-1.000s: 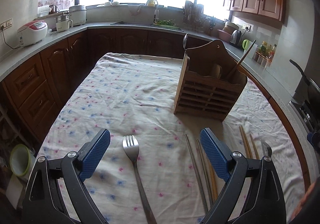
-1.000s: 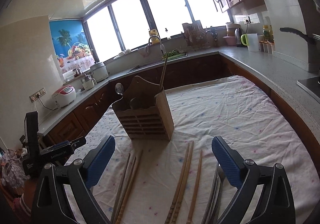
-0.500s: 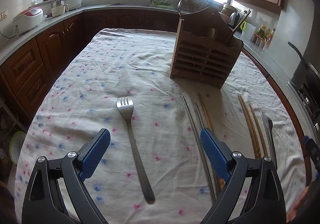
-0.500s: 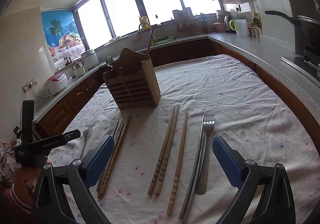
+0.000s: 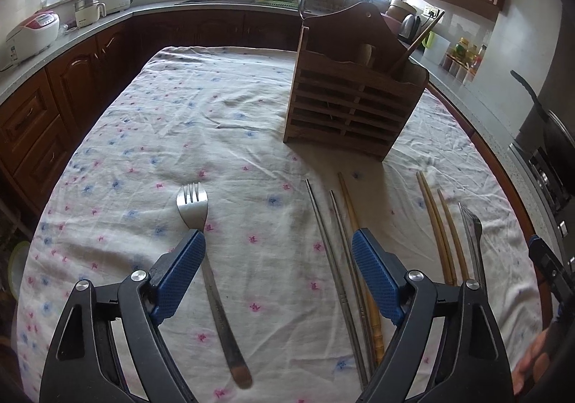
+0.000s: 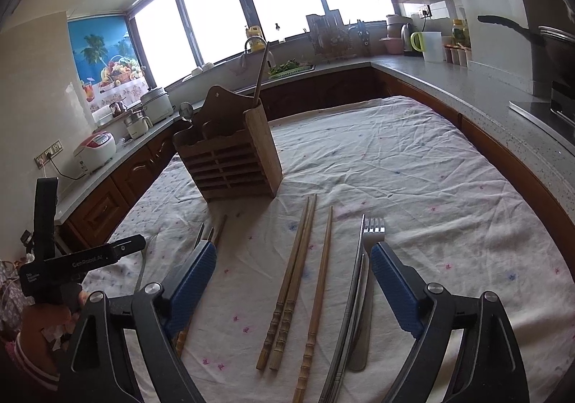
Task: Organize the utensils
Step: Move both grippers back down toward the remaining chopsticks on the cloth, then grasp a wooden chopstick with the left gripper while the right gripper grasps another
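My left gripper (image 5: pixel 277 236) hovers low over the flowered cloth, its jaws closing with wide room between them. A steel fork (image 5: pixel 212 277) lies between its fingers, close to the left pad and untouched. Metal chopsticks (image 5: pixel 323 234) and a wooden one (image 5: pixel 350 212) lie by the right finger. My right gripper (image 6: pixel 293 246) is closing too, above a pair of bamboo chopsticks (image 6: pixel 298 266) and a single one (image 6: pixel 321 277), with nothing gripped. A second fork (image 6: pixel 372 230) and metal chopsticks lie under its right finger. The wooden utensil holder (image 5: pixel 352 108) stands behind.
The table (image 6: pixel 413 158) is covered by a wrinkled cloth. Kitchen counters with a rice cooker (image 5: pixel 30 32), a kettle and a stove (image 5: pixel 553 158) ring it. A person's hand (image 6: pixel 39 324) holding the left tool shows at the left of the right wrist view.
Both grippers have sunk toward the table and tipped further down. The utensils now lie between the fingers. Both pairs of jaws have narrowed a little.
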